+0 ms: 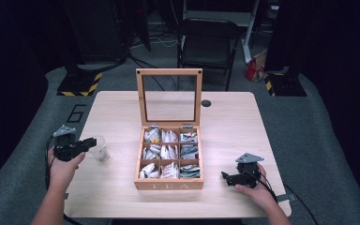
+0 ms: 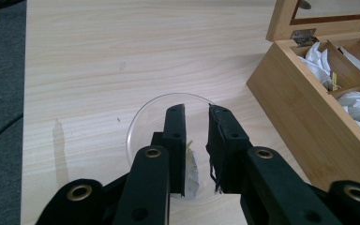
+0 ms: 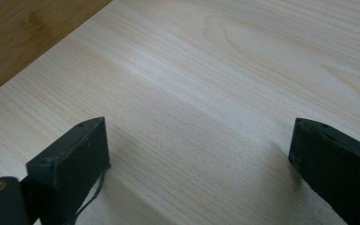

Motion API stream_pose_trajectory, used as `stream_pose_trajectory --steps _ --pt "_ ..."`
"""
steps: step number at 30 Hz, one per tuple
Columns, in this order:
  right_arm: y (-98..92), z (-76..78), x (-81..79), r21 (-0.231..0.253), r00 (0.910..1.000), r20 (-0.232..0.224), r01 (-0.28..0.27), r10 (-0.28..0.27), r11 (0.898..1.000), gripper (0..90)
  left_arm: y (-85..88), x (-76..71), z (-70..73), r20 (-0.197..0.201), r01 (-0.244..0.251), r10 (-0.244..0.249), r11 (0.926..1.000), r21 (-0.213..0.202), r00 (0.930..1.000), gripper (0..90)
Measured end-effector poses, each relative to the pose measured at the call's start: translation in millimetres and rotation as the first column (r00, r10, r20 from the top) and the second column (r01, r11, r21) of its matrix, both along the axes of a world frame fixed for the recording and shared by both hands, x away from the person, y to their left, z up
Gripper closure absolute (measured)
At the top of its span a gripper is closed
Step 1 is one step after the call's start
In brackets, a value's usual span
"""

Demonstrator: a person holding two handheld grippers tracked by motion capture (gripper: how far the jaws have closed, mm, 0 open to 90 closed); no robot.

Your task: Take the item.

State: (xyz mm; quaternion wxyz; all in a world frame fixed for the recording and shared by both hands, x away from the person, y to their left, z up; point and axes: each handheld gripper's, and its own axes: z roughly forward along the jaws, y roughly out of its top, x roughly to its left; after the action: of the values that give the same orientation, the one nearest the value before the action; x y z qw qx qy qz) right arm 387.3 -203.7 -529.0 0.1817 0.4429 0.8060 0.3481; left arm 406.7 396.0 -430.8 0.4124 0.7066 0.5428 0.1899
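Dim studio floor with dark stands and a folding chair (image 1: 209,44) lies behind a pale wooden table (image 1: 229,117). At the table's middle stands a wooden tea box (image 1: 169,180) with its glass lid propped upright, nine compartments stocked with tea bags. To the box's left, near the table edge, sits a clear glass cup (image 2: 146,121). The left gripper (image 2: 196,111) hangs over the cup, its jaws parted by a narrow gap, and a pale tea bag (image 2: 191,174) lies inside the cup beneath them, with nothing pinched between the pads. The right gripper (image 3: 199,140) rests low over bare tabletop to the right of the box, jaws spread wide and empty.

The step in hand looks like dropping the tea bag into the cup. To do it well, the left jaws should open a little wider, so the bag's string or tag cannot snag on a pad. Then the left gripper should lift straight up, clear of the rim, without nudging the light cup sideways. The right gripper can wait where it is.
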Motion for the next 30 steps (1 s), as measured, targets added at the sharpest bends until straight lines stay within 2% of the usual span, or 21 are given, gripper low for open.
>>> stream_pose_trajectory --steps 6,11,12,13,17,19,30 --pt "0.0 0.0 0.0 0.0 1.0 0.0 0.0 0.0 1.0 4.6 -2.2 -1.8 6.8 0.0 0.021 -0.021 0.9998 0.003 0.9998 72.3" --pt "0.0 0.0 0.0 0.0 1.0 0.0 0.0 0.0 1.0 4.6 -6.7 -2.8 11.4 0.016 0.02 -0.021 0.9997 0.012 0.9997 65.5" --pt "0.0 0.0 0.0 0.0 1.0 0.0 0.0 0.0 1.0 4.6 -8.7 -2.7 11.8 0.027 0.009 -0.009 1.0 0.002 0.9996 63.8" --pt "0.0 0.0 0.0 0.0 1.0 0.0 0.0 0.0 1.0 4.6 -8.3 -3.4 13.4 0.01 0.022 -0.022 0.9997 0.008 0.9997 63.0" --pt "0.0 0.0 0.0 0.0 1.0 0.0 0.0 0.0 1.0 4.6 -12.3 -4.5 17.0 0.017 0.025 -0.025 0.9996 0.013 0.9995 58.3" --pt "0.0 0.0 0.0 0.0 1.0 0.0 0.0 0.0 1.0 4.6 -14.5 -4.9 18.6 0.031 0.027 -0.027 0.9995 0.016 0.9992 57.7" --pt "0.0 0.0 0.0 0.0 1.0 0.0 0.0 0.0 1.0 4.5 -29.7 -9.2 25.5 0.049 0.066 -0.067 0.9974 0.029 0.9966 55.0"
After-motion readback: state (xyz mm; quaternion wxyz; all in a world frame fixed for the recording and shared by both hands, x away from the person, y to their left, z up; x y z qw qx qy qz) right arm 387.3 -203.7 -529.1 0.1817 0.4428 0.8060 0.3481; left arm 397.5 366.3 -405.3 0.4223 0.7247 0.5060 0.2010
